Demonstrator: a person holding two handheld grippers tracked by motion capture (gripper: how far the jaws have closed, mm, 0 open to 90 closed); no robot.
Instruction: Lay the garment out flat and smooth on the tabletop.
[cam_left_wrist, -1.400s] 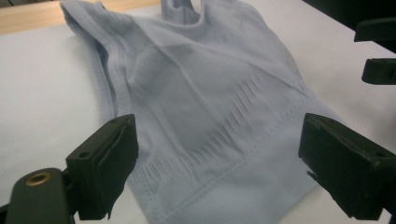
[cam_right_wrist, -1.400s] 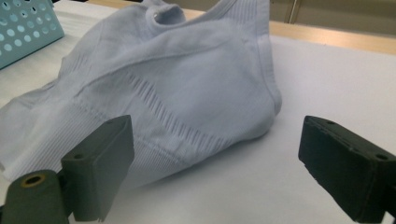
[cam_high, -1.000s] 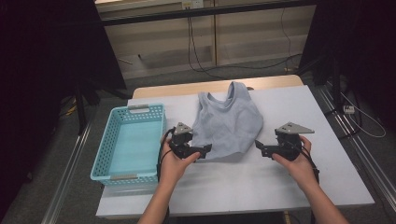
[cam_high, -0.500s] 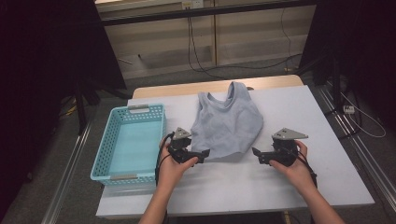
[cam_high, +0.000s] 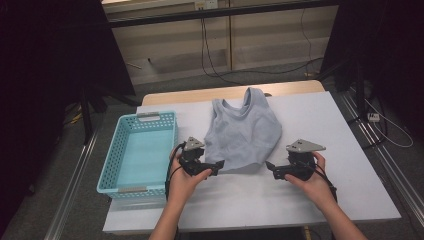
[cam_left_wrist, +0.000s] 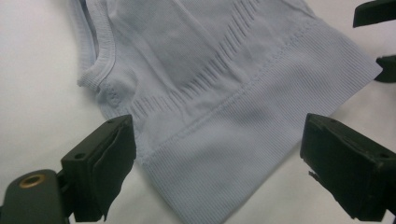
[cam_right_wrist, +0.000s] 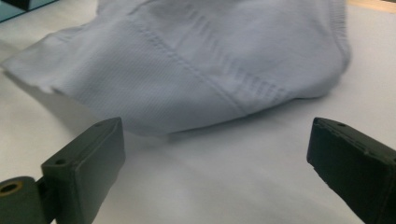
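Turquoise basket (cam_high: 137, 150) sits left of the garment (cam_high: 243, 132), well apart.

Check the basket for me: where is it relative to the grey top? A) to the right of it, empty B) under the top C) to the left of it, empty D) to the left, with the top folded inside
C: in the high view the basket stands left of the top, which lies flat on the table, and nothing lies inside the basket.
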